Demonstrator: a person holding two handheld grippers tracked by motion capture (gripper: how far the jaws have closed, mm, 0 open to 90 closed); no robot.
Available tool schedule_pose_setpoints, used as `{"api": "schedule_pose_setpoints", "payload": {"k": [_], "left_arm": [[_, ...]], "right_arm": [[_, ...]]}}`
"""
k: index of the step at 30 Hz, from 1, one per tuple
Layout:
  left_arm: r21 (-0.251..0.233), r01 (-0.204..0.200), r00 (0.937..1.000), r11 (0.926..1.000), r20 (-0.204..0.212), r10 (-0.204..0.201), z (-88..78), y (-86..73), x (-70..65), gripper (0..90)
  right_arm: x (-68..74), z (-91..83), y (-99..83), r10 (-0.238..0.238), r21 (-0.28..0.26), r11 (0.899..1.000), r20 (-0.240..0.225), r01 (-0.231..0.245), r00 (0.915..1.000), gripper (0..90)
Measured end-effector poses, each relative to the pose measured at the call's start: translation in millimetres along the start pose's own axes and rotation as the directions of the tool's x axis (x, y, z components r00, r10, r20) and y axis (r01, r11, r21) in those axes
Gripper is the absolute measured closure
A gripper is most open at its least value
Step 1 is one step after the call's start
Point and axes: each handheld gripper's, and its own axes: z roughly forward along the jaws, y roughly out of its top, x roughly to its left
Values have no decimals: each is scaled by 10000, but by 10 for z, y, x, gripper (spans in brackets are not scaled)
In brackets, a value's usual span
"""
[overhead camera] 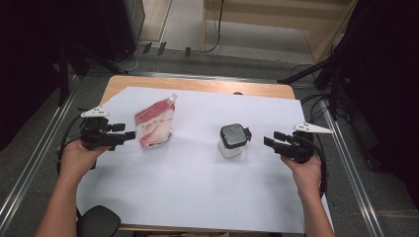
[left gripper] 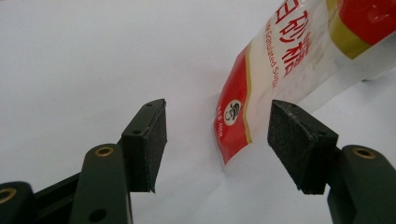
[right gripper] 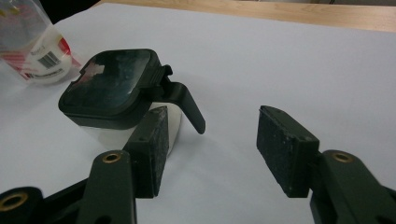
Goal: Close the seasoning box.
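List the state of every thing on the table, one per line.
Sugar pouch: standing upright, spout at top, not gripped.
Jar: upright, dark lid on, side latch sticking out.
Left gripper: open, jaws level beside the pouch, holding nothing.
Right gripper: open, jaws level near the jar, holding nothing.

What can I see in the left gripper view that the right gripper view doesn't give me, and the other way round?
The left gripper view alone gives the sugar pouch from its printed red and white front, its lower corner between the open jaws of the left gripper, which do not touch it. The right gripper view alone gives the white container with its dark square lid and hanging latch, lying just ahead of the open right gripper, plus the table's wooden edge and the pouch's barcode side. Both share the white sheet and a pair of black padded jaws holding nothing.
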Motion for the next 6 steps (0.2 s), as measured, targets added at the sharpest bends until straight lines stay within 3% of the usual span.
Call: {"api": "schedule_pose_setpoints", "payload": {"k": [3,6], "left_arm": [[59,90,9999,9999,80,-90,9,-2,10,384],[133,160,9998,9998,94,-161,24,-3,19,383]], "right_arm": [[10,1,0,-43,-136,9999,-186,41,9998,430],[37,1,2,-300,-329,9990,61,302,9995,391]]}}
